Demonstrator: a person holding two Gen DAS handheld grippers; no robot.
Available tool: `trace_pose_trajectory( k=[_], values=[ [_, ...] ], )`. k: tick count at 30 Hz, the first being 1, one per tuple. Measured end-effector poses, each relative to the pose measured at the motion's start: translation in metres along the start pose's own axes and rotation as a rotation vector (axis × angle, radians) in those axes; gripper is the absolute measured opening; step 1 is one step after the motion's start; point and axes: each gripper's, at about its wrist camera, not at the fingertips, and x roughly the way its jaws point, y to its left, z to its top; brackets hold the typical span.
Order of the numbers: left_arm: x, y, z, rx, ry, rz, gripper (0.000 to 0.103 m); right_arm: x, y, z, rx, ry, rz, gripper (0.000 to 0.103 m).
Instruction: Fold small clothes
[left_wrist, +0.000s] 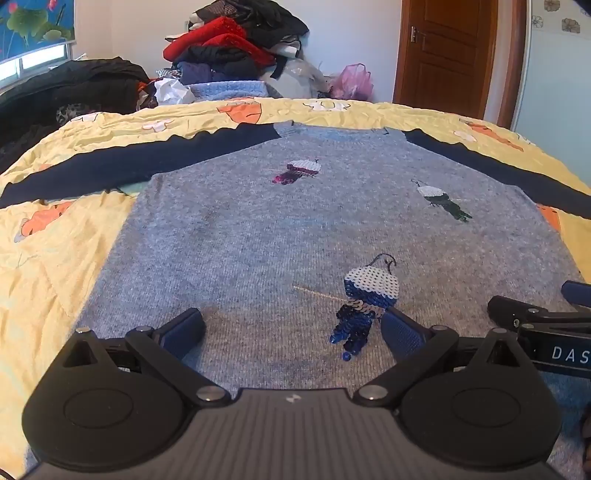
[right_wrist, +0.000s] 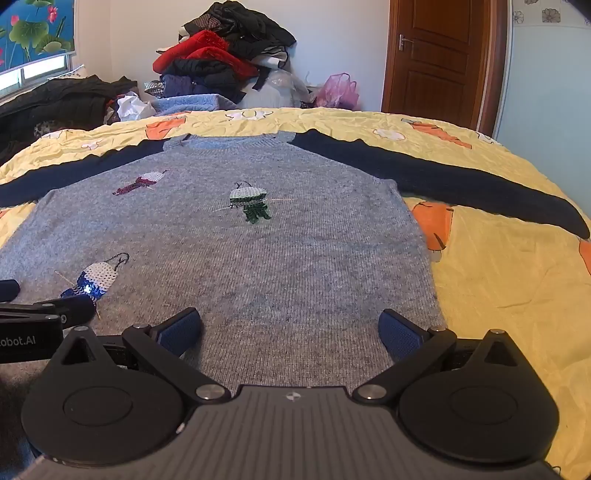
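Both grippers, left gripper and right gripper, hover wide open and empty over the sweater's near hem, likely poised to begin folding. Beyond them the sweater lies flat, sleeves spread, on the yellow quilt; behind the sweater, piled clothes and a door.

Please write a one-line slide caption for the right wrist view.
Open right hand-held gripper hovers over a grey sweater with navy sleeves, spread flat on a yellow quilt.
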Motion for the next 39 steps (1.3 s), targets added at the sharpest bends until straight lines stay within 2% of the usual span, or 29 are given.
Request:
trace_pose_trajectory(
  k=[17, 39],
  values=[
    [0.0025, -0.0027, 0.0025, 0.014, 0.039, 0.008, 0.103, 0.0006, -0.0003, -0.0001, 0.0, 0.0, 0.0, 0.103],
    [0.0023, -0.0012, 0.0012, 0.016, 0.036, 0.008, 0.103, 0.0009, 0.0004, 0.0003, -0.001, 0.001, -0.001, 0.103]
  ],
)
